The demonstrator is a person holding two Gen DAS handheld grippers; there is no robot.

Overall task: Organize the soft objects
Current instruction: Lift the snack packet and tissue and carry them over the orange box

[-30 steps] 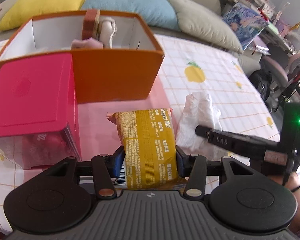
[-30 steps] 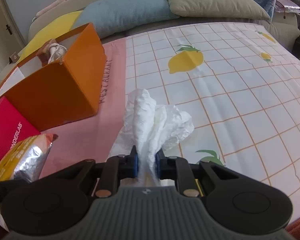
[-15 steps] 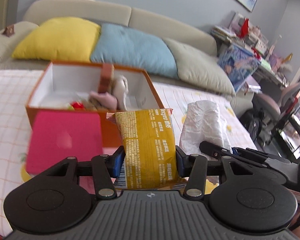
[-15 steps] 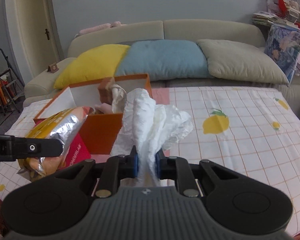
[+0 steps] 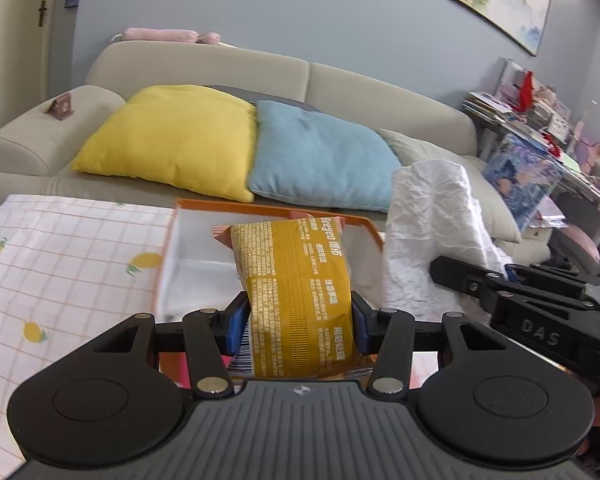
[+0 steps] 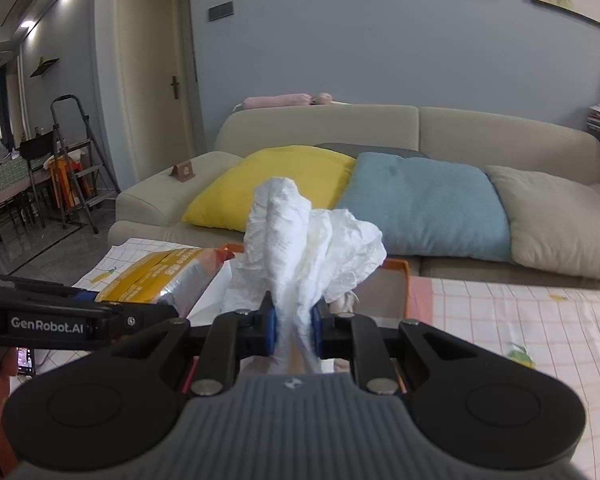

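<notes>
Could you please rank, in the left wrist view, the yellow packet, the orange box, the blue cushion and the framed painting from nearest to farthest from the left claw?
1. Yellow packet: clamped in the left claw.
2. Orange box: just beyond, below the packet.
3. Blue cushion: on the sofa behind the box.
4. Framed painting: on the wall, upper right.

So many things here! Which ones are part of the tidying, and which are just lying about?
Part of the job:
yellow snack packet, held by left gripper
white crumpled tissue, held by right gripper
orange box

Just lying about:
yellow cushion
blue cushion
sofa
stepladder
</notes>
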